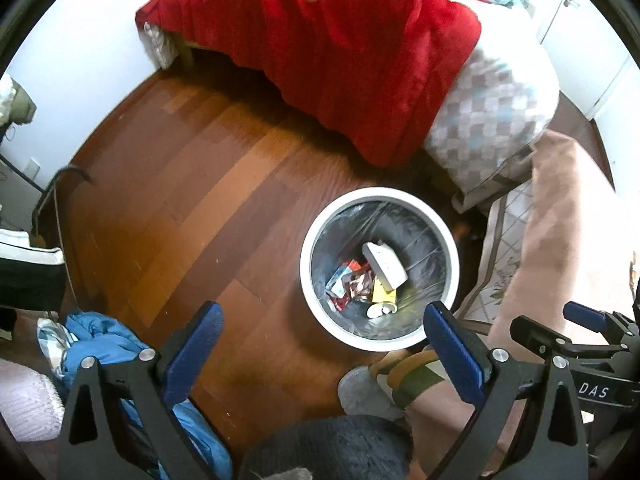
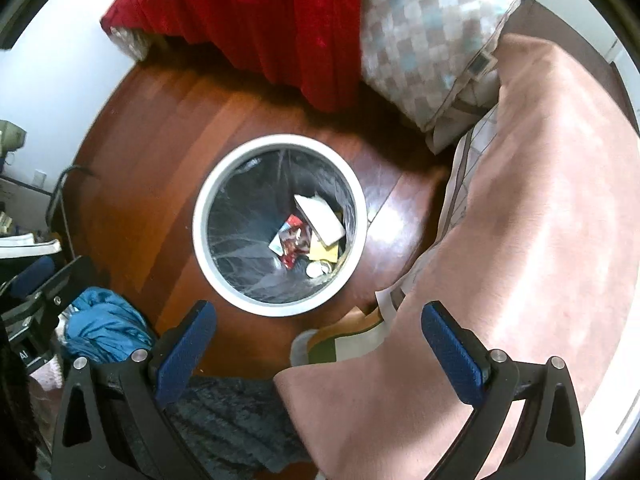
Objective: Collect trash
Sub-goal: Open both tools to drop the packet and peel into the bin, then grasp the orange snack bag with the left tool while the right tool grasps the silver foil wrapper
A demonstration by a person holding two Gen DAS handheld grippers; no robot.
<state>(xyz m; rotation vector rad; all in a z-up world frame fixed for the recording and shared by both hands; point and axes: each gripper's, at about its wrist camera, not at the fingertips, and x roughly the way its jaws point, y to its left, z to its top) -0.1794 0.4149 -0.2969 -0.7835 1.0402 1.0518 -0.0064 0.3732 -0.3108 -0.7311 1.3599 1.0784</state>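
There is one round white trash bin (image 2: 208, 248), one white box (image 2: 322, 220) inside it, one red blanket (image 1: 340, 52), and one blue cloth (image 2: 104, 324).

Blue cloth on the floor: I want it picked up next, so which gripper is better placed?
Probably left. The blue cloth lies just beside the open left gripper; the open right gripper is over the pink blanket, farther off.

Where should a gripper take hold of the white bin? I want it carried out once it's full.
Grip the bin's rim from straight above, one finger inside and one outside. It stands upright on the floor with its round mouth open, and the rim is the only narrow edge; the body looks too wide for the jaws. The near side is probably easiest, closest to both open grippers.
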